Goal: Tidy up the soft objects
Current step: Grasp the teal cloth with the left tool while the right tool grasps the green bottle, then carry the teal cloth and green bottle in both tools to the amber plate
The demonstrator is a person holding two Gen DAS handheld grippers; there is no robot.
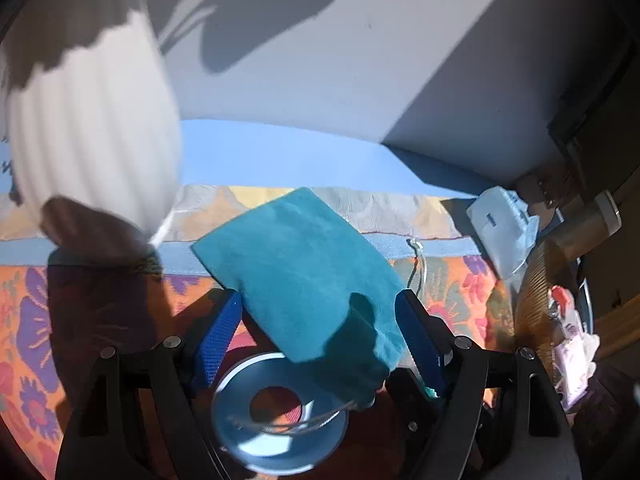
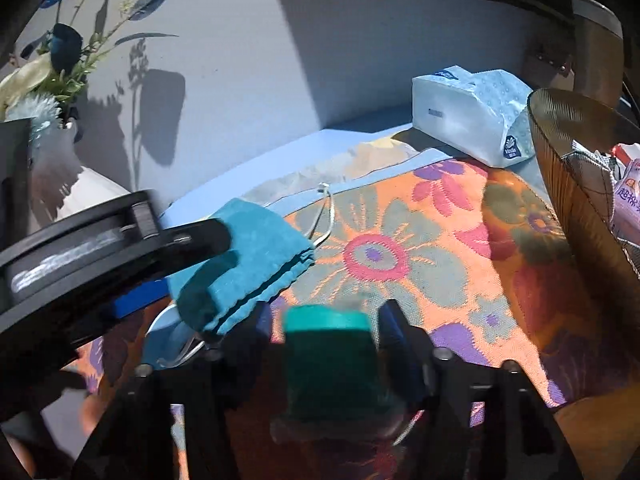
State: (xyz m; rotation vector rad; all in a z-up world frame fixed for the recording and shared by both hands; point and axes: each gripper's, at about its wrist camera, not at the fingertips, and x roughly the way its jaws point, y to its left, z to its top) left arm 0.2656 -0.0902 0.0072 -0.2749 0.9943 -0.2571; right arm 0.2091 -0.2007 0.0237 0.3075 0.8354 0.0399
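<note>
Sunlight falls hard across a pale wall (image 1: pixel 360 60) and a floral cloth (image 2: pixel 420 248) in orange, pink and purple that covers the tabletop (image 1: pixel 280 152), whose light blue surface shows bare along the wall.

We see a teal drawstring pouch (image 1: pixel 304 264) held up off the cloth by our left hand-held gripper (image 1: pixel 320 328). Its blue fingers (image 1: pixel 220 336) stand fairly wide apart, with the pouch's gathered end hanging between them; the right-hand finger seems to press the fabric, but we cannot tell whether the pouch is truly pinched. In the right wrist view the same pouch (image 2: pixel 248 268) droops from that gripper's black arm, folded, its gathered mouth toward the cloth. Under it on the cloth lies a blue ring-shaped disc (image 1: pixel 280 404), with a thin cord across it.

Our right hand-held gripper (image 2: pixel 328 328) has its fingers close around a second teal soft piece (image 2: pixel 328 344), which fills the gap between them.

A white cord loop (image 2: pixel 324 216) lies on the cloth just beyond the pouch. Farther back, near the wall, sits a white and blue tissue pack (image 2: pixel 472 116). At the right edge stands a brown ribbed basket (image 2: pixel 576 184) holding packets that we cannot read clearly. At the left is a white ribbed vase (image 1: pixel 92 128) with blue flowers (image 2: pixel 64 48), throwing a shadow on the wall.
</note>
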